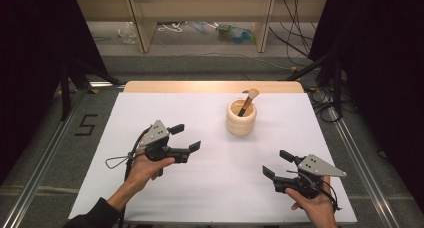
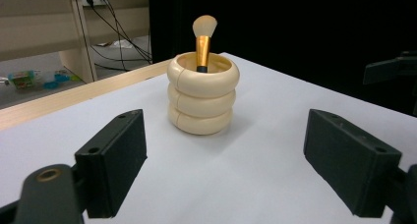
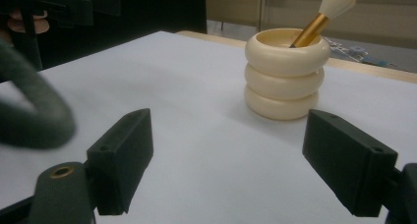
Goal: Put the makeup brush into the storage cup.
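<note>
jaws apart, floor marking [image 1: 86, 124] (reads "5")

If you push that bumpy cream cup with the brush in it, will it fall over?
Probably not easily: the cream ringed cup looks squat with a wide, flat base. It may slide on the smooth white table instead. The makeup brush leans loose inside, so it would likely rattle or shift.

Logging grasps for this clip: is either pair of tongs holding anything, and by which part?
Nothing is held. The left tongs and right tongs are both open and empty.
</note>
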A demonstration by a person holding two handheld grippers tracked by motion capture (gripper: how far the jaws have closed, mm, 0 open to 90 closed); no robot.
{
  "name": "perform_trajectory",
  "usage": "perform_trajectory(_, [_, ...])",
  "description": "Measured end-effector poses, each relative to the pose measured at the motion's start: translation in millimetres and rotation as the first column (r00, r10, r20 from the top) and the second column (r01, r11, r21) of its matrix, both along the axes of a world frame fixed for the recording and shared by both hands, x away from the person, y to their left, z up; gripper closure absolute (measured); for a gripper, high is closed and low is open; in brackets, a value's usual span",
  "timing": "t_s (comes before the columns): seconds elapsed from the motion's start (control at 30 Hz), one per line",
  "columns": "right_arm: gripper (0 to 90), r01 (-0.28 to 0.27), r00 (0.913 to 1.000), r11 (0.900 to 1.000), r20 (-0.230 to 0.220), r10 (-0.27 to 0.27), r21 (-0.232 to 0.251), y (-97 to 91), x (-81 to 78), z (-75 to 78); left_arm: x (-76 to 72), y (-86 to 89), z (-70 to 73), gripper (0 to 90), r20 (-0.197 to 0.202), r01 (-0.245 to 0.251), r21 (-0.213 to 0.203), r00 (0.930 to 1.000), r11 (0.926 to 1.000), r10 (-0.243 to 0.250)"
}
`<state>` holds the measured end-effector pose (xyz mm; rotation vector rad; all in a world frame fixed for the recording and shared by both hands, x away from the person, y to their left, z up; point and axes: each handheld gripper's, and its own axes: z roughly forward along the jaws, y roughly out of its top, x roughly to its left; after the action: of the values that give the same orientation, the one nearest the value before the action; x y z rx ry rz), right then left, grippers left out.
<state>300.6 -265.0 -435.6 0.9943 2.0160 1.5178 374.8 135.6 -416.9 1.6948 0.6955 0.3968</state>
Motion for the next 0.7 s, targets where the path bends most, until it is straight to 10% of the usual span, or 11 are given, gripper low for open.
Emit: perform_trajectory(0.7, [20.4, 0.005, 1.0, 0.9999, 0.001, -0.005, -0.014, 0.3, -0.5, 0.3, -27.7, 19.0, -2.3, 16.5, 0.026, -0.002, 0.01, 0.9997, 0.9999, 0.002])
